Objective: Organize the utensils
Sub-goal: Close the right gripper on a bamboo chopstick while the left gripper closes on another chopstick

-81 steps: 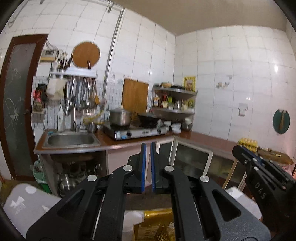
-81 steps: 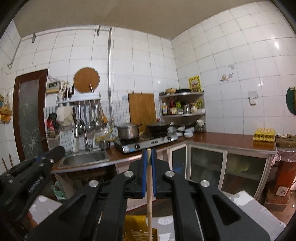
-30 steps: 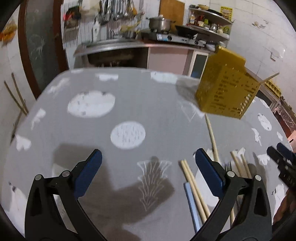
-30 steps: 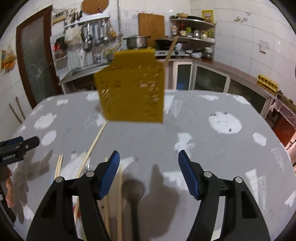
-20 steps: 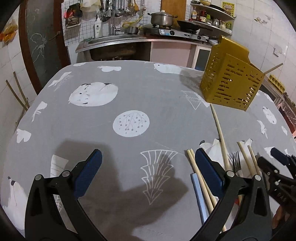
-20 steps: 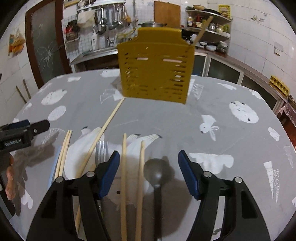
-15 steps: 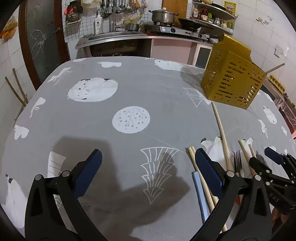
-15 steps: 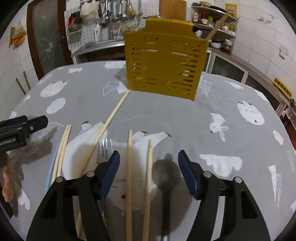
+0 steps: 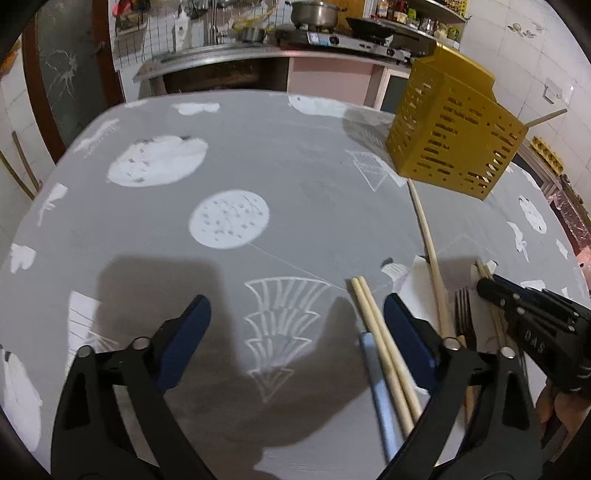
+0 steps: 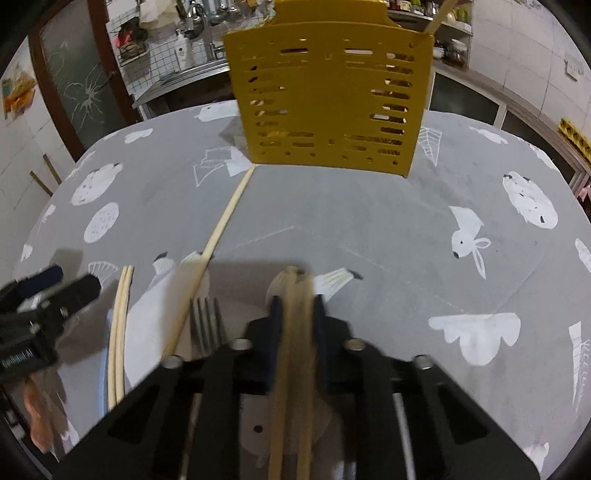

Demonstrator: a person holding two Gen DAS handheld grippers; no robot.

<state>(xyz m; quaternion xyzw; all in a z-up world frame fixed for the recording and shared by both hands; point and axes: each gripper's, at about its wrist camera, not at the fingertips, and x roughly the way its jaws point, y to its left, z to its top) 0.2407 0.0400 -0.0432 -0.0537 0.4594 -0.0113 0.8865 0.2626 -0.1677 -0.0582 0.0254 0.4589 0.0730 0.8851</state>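
Note:
A yellow slotted utensil basket (image 10: 328, 99) stands on the grey table, with one stick leaning out of it; it also shows in the left wrist view (image 9: 454, 129). My right gripper (image 10: 295, 306) is shut on a pair of wooden chopsticks (image 10: 293, 354) low over the table. A fork (image 10: 205, 325), a long wooden stick (image 10: 218, 236) and another chopstick pair (image 10: 120, 332) lie to its left. My left gripper (image 9: 295, 328) is open and empty above the cloth; the chopstick pair (image 9: 380, 336) and a blue-grey handle (image 9: 376, 387) lie by its right finger.
The table (image 9: 277, 155) has a grey cloth with white prints. Behind it are a kitchen counter with sink and stove (image 9: 332, 33) and a dark door (image 9: 70, 70) at the left. The right gripper shows at the left view's right edge (image 9: 532, 317).
My right gripper has closed from wide open onto the pair of chopsticks in front of it and dropped lower. My left gripper stays open, shifted slightly forward.

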